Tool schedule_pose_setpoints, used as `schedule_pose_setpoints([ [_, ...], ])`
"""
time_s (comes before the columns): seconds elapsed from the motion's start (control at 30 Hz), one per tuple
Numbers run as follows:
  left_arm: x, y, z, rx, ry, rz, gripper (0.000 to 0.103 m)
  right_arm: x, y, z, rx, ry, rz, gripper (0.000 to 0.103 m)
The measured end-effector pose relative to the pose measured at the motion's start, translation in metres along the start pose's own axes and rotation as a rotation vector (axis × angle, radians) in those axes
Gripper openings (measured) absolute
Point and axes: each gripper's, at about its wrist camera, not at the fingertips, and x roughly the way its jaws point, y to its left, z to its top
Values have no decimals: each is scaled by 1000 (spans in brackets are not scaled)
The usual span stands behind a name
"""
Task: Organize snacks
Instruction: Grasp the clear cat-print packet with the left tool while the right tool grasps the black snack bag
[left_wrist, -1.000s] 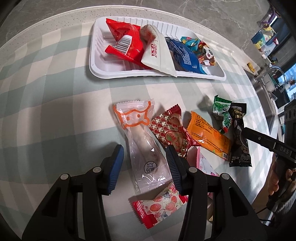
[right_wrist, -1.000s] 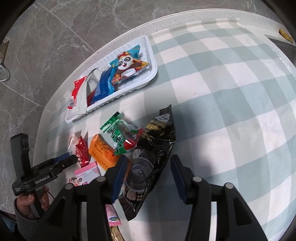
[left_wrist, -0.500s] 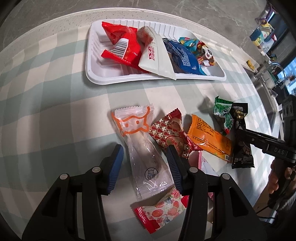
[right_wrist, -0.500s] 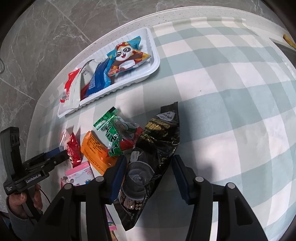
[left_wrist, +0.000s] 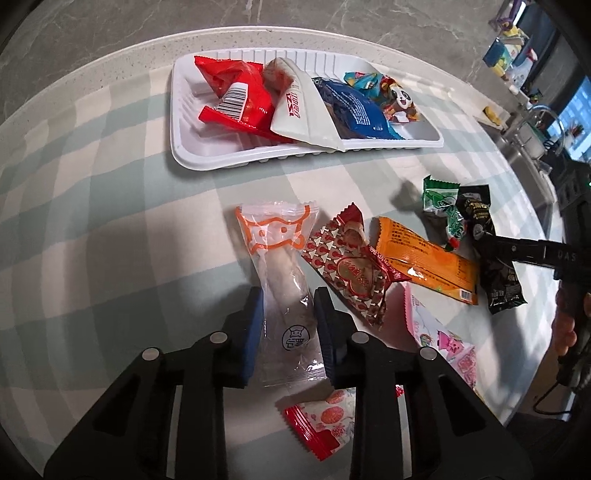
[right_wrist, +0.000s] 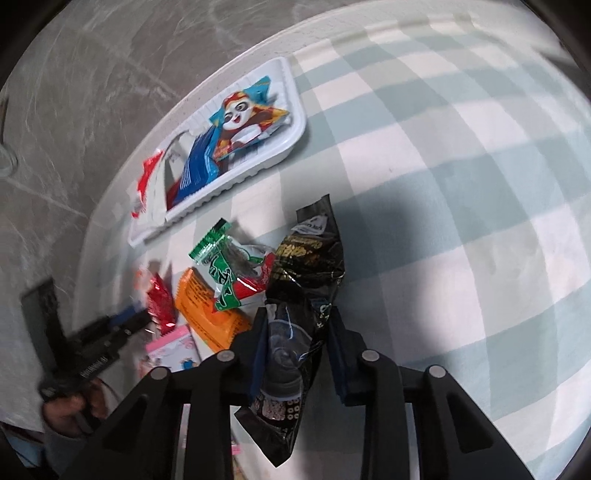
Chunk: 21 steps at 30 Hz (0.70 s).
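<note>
A clear packet with an orange cat outline (left_wrist: 284, 266) lies on the checked tablecloth. My left gripper (left_wrist: 288, 295) is closing on its lower half, and both blue pads touch its sides. My right gripper (right_wrist: 297, 314) is closing on a black snack packet (right_wrist: 306, 258), whose middle is pinched between the pads. The white ribbed tray (left_wrist: 184, 147) at the back holds a red packet (left_wrist: 236, 96), a white one (left_wrist: 303, 107), a blue one (left_wrist: 354, 110) and a panda packet (right_wrist: 243, 114).
Loose on the cloth between the grippers: a red heart-patterned packet (left_wrist: 347, 269), an orange packet (left_wrist: 424, 258), a green packet (right_wrist: 225, 273), a pink packet (left_wrist: 436, 332) and a red-and-white packet (left_wrist: 325, 413). The round table's edge (left_wrist: 110, 66) runs behind the tray.
Both pairs of jaws have narrowed onto their packets. The left now touches the clear packet. The right has come down slightly and pinches the black packet.
</note>
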Motion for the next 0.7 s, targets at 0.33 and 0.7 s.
schedule_pose_setpoints([
  [0.33, -22, 12, -3, -69, -39, -121, 26, -12, -28, -8, 175, 9, 164, 30],
  [0.7, -44, 21, 2, -128, -76, -195, 26, -27, -23, -2, 194, -8, 239, 30],
])
